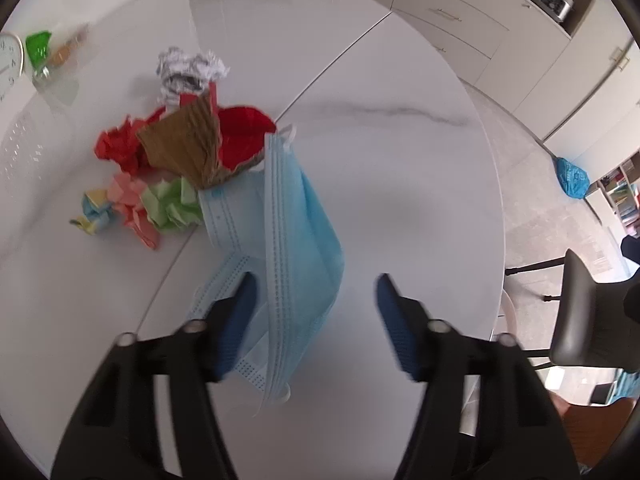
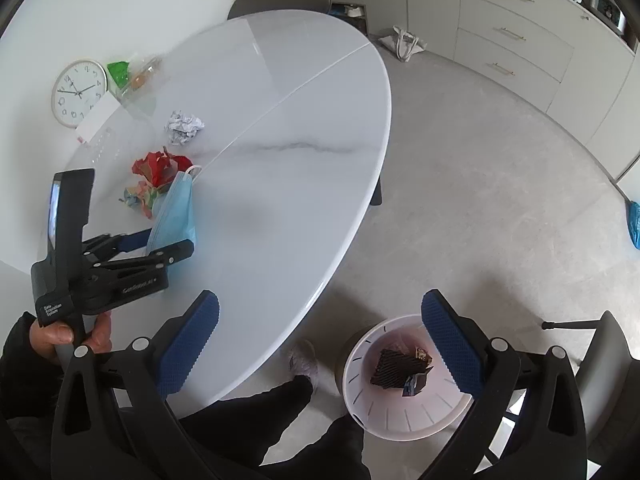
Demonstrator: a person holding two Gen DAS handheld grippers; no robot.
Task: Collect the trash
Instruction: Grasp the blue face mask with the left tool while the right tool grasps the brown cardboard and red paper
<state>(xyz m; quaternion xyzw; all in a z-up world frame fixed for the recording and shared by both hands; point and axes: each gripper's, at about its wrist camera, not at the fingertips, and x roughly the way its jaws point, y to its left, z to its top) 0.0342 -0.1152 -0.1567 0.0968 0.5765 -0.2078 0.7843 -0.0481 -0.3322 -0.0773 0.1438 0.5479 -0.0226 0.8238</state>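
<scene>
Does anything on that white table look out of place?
Yes: crumpled red paper, torn brown cardboard and pale blue face masks lie in a messy heap on the white marble table.

The white oval tabletop (image 2: 304,168) carries blue face masks (image 1: 296,240), crumpled paper (image 1: 188,70), torn cardboard (image 1: 184,146), and a wall clock (image 2: 79,92).

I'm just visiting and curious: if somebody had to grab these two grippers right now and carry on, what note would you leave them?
Left gripper: open around the blue face masks on the white table, pads not yet pressing.
Right gripper: open, empty, above the white bin on the floor.
Done: dark wrappers already lie in the bin.
Left: the masks, brown cardboard, red paper, pastel paper wads and the white crumpled ball.
</scene>
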